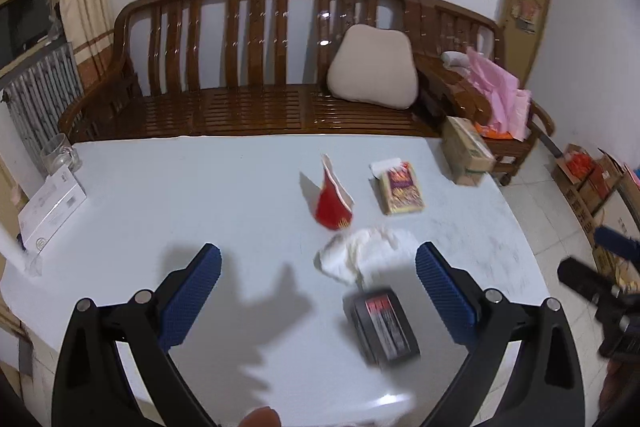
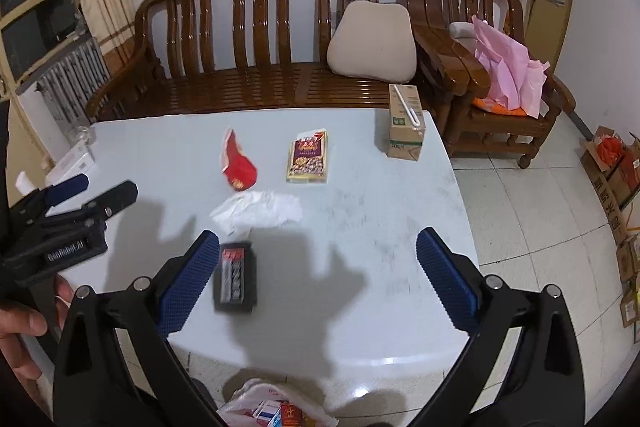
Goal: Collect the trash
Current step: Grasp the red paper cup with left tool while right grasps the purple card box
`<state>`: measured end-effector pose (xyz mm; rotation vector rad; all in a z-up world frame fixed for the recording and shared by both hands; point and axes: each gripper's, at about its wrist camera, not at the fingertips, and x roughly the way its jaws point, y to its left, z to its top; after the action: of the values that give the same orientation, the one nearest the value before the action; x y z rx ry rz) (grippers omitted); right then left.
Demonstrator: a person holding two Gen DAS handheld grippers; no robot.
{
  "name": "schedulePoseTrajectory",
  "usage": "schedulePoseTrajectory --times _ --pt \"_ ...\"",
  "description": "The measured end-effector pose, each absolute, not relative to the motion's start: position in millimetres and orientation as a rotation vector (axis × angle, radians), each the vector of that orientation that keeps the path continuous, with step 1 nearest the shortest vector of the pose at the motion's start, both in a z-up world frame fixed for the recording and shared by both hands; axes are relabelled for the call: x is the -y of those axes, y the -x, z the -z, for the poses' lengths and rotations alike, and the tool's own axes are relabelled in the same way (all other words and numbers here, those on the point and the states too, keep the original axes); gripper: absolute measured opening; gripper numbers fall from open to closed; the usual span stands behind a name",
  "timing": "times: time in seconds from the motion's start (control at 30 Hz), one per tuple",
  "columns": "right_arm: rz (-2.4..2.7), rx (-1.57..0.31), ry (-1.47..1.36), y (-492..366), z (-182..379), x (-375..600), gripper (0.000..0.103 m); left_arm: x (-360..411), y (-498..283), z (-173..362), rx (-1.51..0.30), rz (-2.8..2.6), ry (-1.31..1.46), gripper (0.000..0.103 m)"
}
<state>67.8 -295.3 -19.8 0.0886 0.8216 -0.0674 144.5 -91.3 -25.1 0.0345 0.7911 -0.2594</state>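
On the white table (image 1: 160, 195) (image 2: 380, 211) lie a black battery pack (image 1: 384, 327) (image 2: 235, 277), a crumpled white tissue (image 1: 364, 253) (image 2: 258, 211), a red wrapper (image 1: 332, 199) (image 2: 238, 163), a snack packet (image 1: 400, 187) (image 2: 308, 157) and a drink carton (image 1: 466, 151) (image 2: 405, 121). My left gripper (image 1: 318, 291) is open and empty above the table's near part, the battery pack between its fingers. My right gripper (image 2: 318, 287) is open and empty, the battery pack beside its left finger (image 2: 188, 283). The left gripper also shows at the left of the right wrist view (image 2: 96, 193).
A wooden bench (image 1: 260, 107) with a beige cushion (image 1: 374, 67) stands behind the table. A chair with pink bags (image 2: 508, 67) is at the right. A white box (image 1: 52, 211) and glass mug (image 1: 60, 153) sit at the table's left. A plastic bag of trash (image 2: 272, 407) lies below.
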Motion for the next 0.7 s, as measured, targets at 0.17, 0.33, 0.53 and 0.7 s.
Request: schedulePoseTrajectory --times 0.17,0.33,0.53,0.7 --pt "0.067 -0.864 -0.073 -116 40 299 0.096 105 -194 40 -0.847 0.230 -0.024 0.095" --pt "0.061 -0.887 -0.057 -155 62 302 0.096 120 -242 63 -0.904 0.208 -0.043 0.095" --pt "0.048 -0.907 -0.048 -194 95 304 0.096 135 -286 90 -0.966 0.195 -0.079 0.095" --pt "0.066 -0.926 -0.046 -224 121 308 0.096 145 -315 122 -1.040 0.172 -0.107 0.095"
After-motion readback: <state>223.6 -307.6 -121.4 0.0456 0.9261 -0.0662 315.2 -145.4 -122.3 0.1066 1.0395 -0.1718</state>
